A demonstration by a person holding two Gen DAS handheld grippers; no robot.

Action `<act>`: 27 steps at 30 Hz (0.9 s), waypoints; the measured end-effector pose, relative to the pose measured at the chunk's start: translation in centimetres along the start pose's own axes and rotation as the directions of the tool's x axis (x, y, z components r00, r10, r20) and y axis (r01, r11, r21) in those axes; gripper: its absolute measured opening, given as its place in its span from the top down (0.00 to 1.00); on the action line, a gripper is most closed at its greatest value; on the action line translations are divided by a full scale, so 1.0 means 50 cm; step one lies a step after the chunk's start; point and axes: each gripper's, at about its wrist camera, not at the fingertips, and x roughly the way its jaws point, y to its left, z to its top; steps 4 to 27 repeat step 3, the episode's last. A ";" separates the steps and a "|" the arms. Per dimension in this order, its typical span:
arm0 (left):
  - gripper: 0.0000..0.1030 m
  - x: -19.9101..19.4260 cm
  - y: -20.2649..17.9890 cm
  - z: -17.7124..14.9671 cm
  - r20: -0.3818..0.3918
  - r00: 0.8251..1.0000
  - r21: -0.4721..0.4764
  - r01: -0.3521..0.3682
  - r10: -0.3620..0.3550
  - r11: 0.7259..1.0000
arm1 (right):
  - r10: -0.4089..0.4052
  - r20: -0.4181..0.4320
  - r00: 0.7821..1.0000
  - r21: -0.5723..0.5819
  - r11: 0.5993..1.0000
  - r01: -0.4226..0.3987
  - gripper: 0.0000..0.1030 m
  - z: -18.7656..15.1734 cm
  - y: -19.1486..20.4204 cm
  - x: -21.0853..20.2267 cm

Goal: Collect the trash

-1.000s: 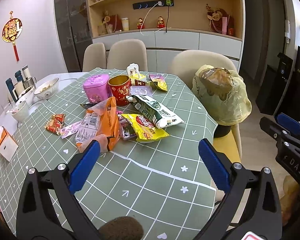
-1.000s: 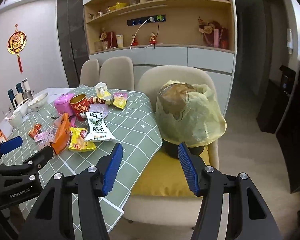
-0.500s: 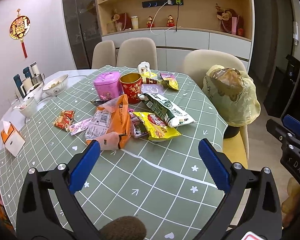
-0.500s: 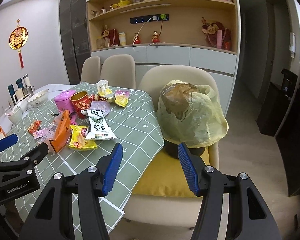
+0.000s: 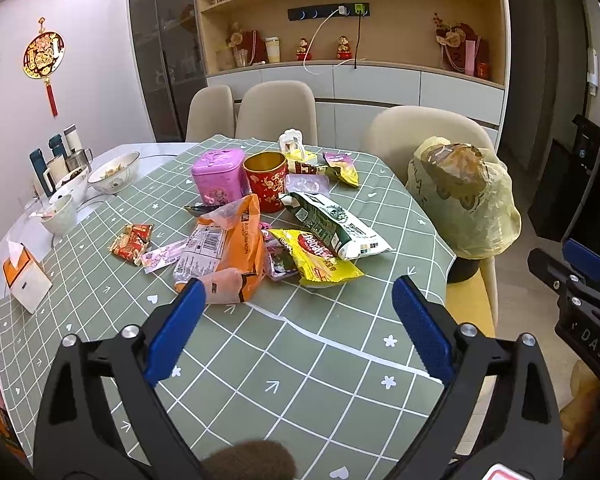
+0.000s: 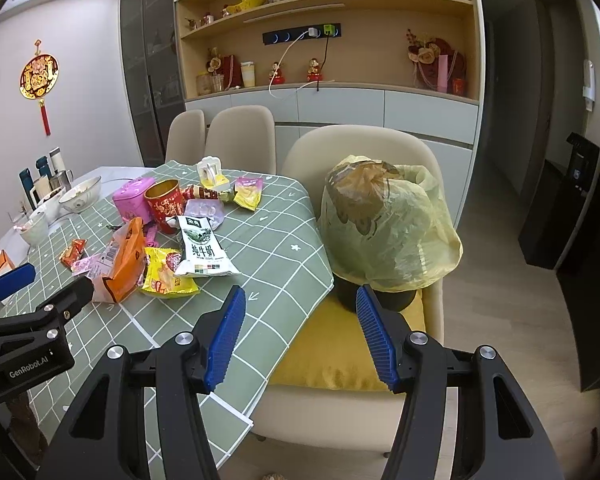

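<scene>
Snack wrappers lie in a heap on the green checked tablecloth: an orange bag, a yellow packet, a green-and-white milk pouch and a small red wrapper. A bin lined with a yellow plastic bag stands on a chair to the right. My left gripper is open and empty above the near table, short of the heap. My right gripper is open and empty by the table's edge, near the yellow bag. The heap also shows in the right wrist view.
A pink tin and a red tin stand behind the heap. Bowls, cups and bottles sit at the far left, and a tissue box at the left edge. Beige chairs ring the table. A shelf unit fills the back wall.
Both grippers have drifted slightly left and up, so the table scene shifted a little right in the left view. Both stay open and empty. Nothing on the table moved.
</scene>
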 end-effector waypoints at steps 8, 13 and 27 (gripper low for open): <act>0.13 -0.001 -0.001 0.000 0.000 1.000 0.002 -0.004 0.004 1.000 | 0.000 -0.003 1.000 0.001 1.000 0.000 0.47 0.000 0.000 0.000; 0.13 -0.001 -0.001 0.000 0.000 1.000 0.002 -0.004 0.004 1.000 | 0.000 -0.003 1.000 0.001 1.000 0.000 0.47 0.000 0.000 0.000; 0.13 -0.001 -0.001 0.000 0.000 1.000 0.002 -0.004 0.004 1.000 | 0.000 -0.003 1.000 0.001 1.000 0.000 0.47 0.000 0.000 0.000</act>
